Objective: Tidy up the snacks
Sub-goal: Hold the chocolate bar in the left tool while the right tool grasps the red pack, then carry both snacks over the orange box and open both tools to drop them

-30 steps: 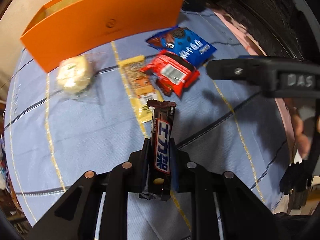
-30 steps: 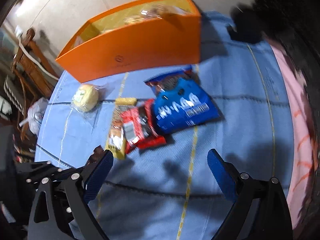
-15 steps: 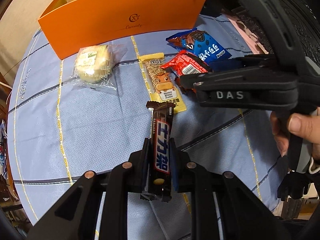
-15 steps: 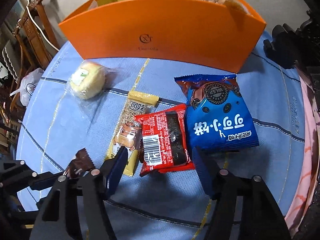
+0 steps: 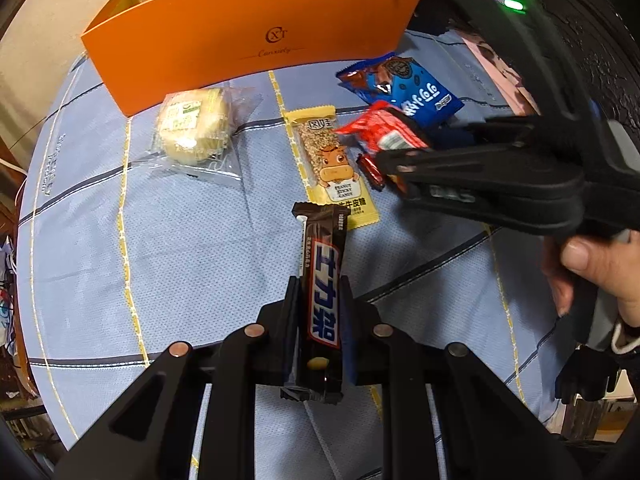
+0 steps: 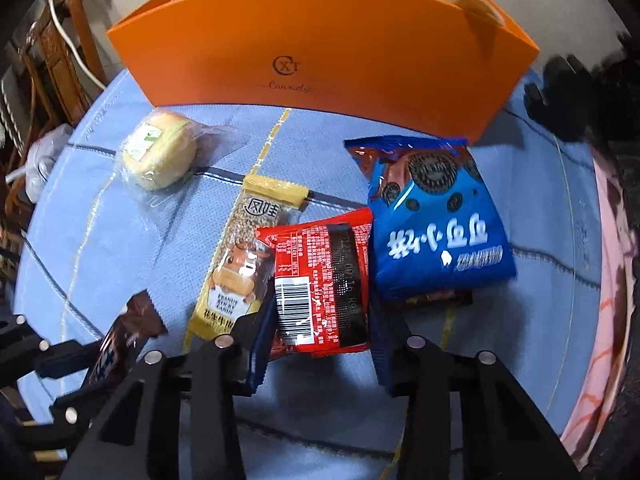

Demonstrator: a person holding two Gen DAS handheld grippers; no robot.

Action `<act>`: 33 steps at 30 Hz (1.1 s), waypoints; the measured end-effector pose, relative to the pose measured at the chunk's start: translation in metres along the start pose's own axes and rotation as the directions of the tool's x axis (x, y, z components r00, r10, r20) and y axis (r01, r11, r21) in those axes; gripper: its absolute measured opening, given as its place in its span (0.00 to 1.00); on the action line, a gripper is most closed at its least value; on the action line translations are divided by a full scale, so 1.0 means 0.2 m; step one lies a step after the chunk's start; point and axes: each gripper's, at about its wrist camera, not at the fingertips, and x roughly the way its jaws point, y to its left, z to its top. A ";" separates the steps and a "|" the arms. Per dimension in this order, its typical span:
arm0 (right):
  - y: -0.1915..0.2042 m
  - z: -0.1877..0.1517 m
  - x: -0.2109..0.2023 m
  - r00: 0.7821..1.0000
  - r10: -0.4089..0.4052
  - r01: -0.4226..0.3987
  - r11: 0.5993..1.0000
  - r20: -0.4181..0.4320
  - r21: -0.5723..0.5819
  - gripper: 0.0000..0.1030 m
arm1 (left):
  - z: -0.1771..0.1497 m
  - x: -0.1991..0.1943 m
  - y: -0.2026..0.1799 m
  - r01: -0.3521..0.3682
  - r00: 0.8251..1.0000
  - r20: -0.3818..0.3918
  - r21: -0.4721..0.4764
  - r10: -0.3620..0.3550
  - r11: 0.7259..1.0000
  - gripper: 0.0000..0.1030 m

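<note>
My left gripper (image 5: 318, 300) is shut on a dark brown chocolate bar (image 5: 322, 280) and holds it above the blue cloth. My right gripper (image 6: 320, 312) is closed around a red snack packet (image 6: 326, 276), one finger on each long side. The red packet (image 5: 384, 136) also shows in the left wrist view under the right gripper's body. Beside it lie a yellow peanut candy bar (image 6: 244, 256) and a blue cookie bag (image 6: 432, 220). A wrapped pale round cake (image 6: 160, 152) lies at left. An orange box (image 6: 320, 44) stands behind, with snacks inside.
The table wears a blue checked cloth (image 5: 160, 248). A wooden chair (image 6: 52, 52) and a white bag (image 6: 44, 156) stand off the left edge. A pink cloth (image 6: 608, 248) lies at the right edge. A dark object (image 6: 560, 80) sits right of the box.
My right gripper has moved forward over the red packet and narrowed from wide open onto its sides. My left gripper has kept the chocolate bar and barely moved.
</note>
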 end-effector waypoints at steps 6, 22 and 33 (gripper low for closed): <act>-0.08 -0.11 -0.17 0.997 0.066 -0.069 0.996 0.048 0.060 0.41 | -0.02 -0.03 -0.01 -0.003 1.000 0.011 0.001 0.003 1.000 0.17; -0.16 -0.12 -0.51 0.975 0.123 -0.144 0.984 0.184 0.106 0.41 | 0.06 -0.27 -0.08 -0.075 0.992 0.105 0.016 0.073 0.997 0.18; -0.22 0.38 -0.68 0.930 0.113 -0.146 0.987 0.351 0.071 0.41 | 0.48 -0.44 0.04 -0.119 0.969 0.215 -0.017 0.120 0.993 0.18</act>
